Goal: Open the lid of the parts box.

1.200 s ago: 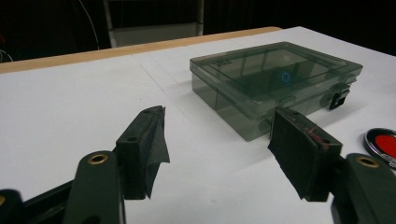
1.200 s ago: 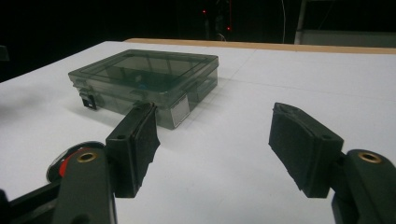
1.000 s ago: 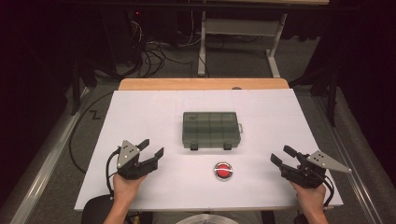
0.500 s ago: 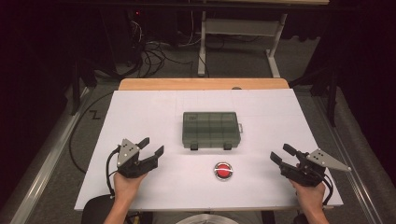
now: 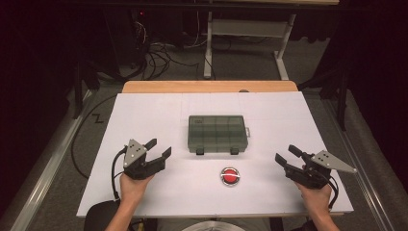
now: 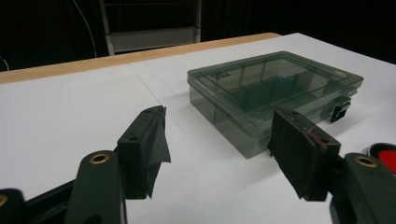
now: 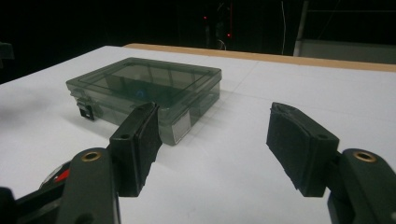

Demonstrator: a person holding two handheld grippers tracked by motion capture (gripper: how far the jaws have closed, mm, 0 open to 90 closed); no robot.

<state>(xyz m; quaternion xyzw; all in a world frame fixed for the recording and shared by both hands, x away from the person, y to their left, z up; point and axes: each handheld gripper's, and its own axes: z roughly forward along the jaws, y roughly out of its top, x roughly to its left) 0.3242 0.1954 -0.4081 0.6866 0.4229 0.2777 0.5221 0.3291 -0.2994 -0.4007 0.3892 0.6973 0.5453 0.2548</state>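
Both tongs gape empty: left gripper (image 5: 160, 149) and right gripper (image 5: 287, 156) flank the box (image 5: 217, 133), long axis crosswise, roughly equidistant.

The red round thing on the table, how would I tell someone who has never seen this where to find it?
Start at the white table and find the grey-green clear plastic box near its middle. Just in front of the box, toward the person, lies the small round red button with a silvery rim, the one brightly coloured thing there.
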